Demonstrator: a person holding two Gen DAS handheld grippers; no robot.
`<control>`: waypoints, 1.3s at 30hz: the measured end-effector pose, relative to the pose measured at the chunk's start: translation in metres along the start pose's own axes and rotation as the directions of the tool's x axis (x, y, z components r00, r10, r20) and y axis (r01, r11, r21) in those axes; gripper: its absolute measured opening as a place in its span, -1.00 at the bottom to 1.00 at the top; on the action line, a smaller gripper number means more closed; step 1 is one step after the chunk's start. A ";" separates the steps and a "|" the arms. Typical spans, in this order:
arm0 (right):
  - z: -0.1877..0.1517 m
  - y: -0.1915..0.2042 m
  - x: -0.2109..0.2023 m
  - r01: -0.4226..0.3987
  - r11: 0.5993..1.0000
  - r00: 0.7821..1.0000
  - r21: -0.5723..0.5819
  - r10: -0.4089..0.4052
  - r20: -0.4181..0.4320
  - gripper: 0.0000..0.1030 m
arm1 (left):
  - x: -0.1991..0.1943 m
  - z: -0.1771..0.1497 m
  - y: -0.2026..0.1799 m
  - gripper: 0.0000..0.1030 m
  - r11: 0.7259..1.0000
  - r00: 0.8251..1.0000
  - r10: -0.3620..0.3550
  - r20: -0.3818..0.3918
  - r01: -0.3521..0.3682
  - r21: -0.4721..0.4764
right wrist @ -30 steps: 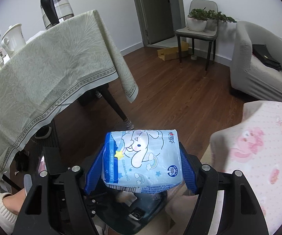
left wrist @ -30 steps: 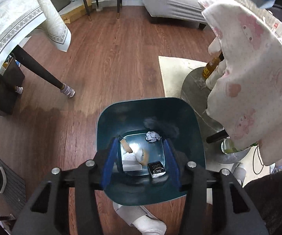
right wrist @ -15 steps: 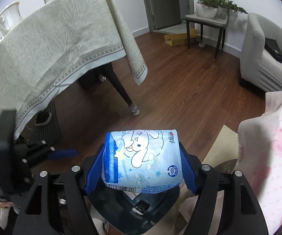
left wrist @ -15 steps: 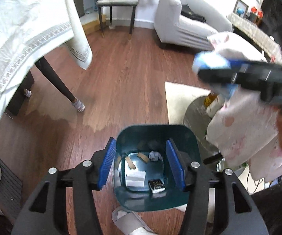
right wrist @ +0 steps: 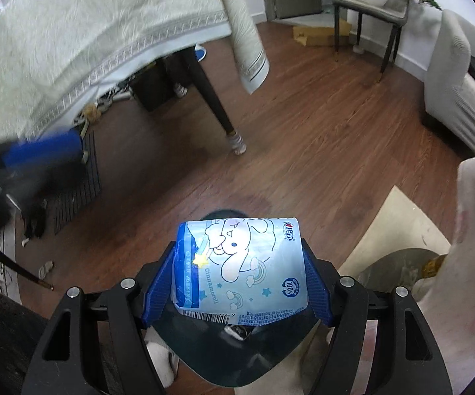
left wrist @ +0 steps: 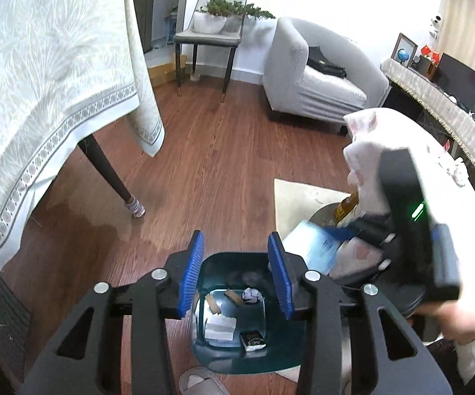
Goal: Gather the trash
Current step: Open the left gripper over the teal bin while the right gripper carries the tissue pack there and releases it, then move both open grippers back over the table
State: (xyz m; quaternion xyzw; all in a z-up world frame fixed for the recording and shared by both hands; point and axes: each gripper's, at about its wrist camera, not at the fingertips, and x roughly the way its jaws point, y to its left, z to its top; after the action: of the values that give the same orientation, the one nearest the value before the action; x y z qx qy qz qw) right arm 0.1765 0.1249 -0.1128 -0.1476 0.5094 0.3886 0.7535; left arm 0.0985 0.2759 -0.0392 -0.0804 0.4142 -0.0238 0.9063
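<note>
A dark teal bin (left wrist: 283,355) stands on the wood floor below my left gripper (left wrist: 236,235). In it lie a crumpled paper ball (left wrist: 250,295), a white packet (left wrist: 220,327), a small black box (left wrist: 253,340) and brown sticks. The left jaws are closing with nothing between them. My right gripper (right wrist: 239,243) is shut on a blue cartoon tissue pack (right wrist: 240,270), held right above the bin (right wrist: 237,362). In the left wrist view the pack (left wrist: 316,247) shows blurred at the bin's right rim.
A table with a pale cloth (left wrist: 40,82) and dark leg (left wrist: 105,171) stands left. Right of the bin is a round side table under a pink cloth (right wrist: 474,263), on a beige rug (left wrist: 300,197). A sofa (left wrist: 316,79) and chair (left wrist: 208,36) stand behind. A slipper (left wrist: 201,381) lies near.
My left gripper has risen away from the bin and tilted up, its jaws narrower. The right gripper has come down with the tissue pack to just over the bin.
</note>
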 end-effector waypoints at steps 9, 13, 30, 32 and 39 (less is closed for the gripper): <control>-0.022 0.011 0.020 -0.002 0.999 0.997 -0.043 -0.001 -0.073 0.67 | -0.020 0.018 -0.008 -0.18 0.999 0.998 -0.022 0.066 0.023 -0.022; -0.029 0.009 0.018 0.003 0.999 0.996 -0.047 -0.007 -0.083 0.72 | -0.024 0.024 -0.014 -0.18 1.000 0.996 -0.013 0.089 0.014 -0.014; -0.027 0.009 -0.085 0.019 0.995 0.995 -0.096 -0.010 0.100 0.28 | -0.045 0.054 -0.065 -0.10 0.997 0.976 -0.073 0.207 0.072 0.012; -0.027 0.004 -0.101 0.033 0.995 0.991 -0.092 -0.021 0.130 0.28 | -0.046 0.057 -0.070 -0.07 0.997 0.973 -0.079 0.219 0.078 0.015; -0.037 -0.033 -0.147 0.088 0.995 0.977 -0.037 -0.079 0.199 0.25 | -0.039 0.063 -0.098 0.03 0.995 0.968 -0.102 0.231 0.097 0.035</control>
State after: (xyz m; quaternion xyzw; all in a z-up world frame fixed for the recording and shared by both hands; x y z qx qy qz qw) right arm 0.1504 0.0169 -0.0051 -0.1469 0.4164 0.3811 0.8123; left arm 0.1225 0.1919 0.0470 -0.0928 0.3003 -0.0644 0.9471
